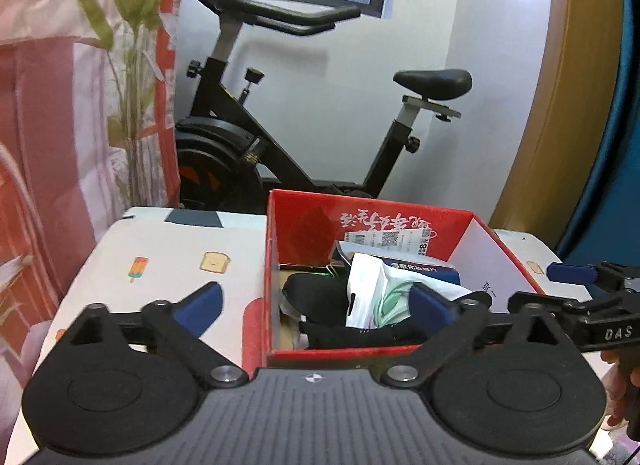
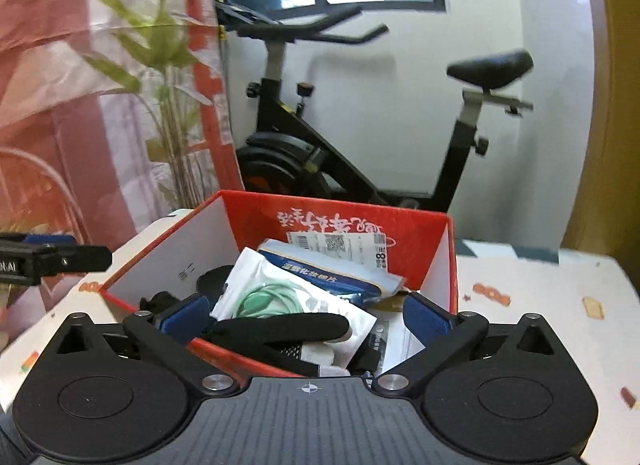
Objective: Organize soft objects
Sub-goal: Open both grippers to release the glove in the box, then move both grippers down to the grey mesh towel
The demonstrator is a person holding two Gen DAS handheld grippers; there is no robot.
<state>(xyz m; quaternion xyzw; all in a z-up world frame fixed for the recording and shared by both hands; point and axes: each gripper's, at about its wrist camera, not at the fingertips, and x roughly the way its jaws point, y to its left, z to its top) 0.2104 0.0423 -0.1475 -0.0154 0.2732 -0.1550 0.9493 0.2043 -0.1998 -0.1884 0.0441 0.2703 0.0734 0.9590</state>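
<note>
The black glove (image 2: 280,327) lies draped over the near rim of the red cardboard box (image 2: 336,221), directly between and just ahead of the right gripper (image 2: 308,315) fingertips. The right jaws stand fully spread with nothing pinched, and the blue pads (image 2: 188,313) flank the glove without pressing on it. The left gripper (image 1: 316,305) is likewise spread wide and empty, straddling the box's left wall, presumably positioned to steady it. Just beyond the right fingertips, a white pouch with a green cable (image 2: 276,299) leans on a blue-and-white packet (image 2: 320,269), both stacked loosely inside the box. The box sits on a patterned table cover (image 2: 540,305). Farther out stands an exercise bike (image 2: 360,125), with a potted plant (image 2: 168,65) to its left.
</note>
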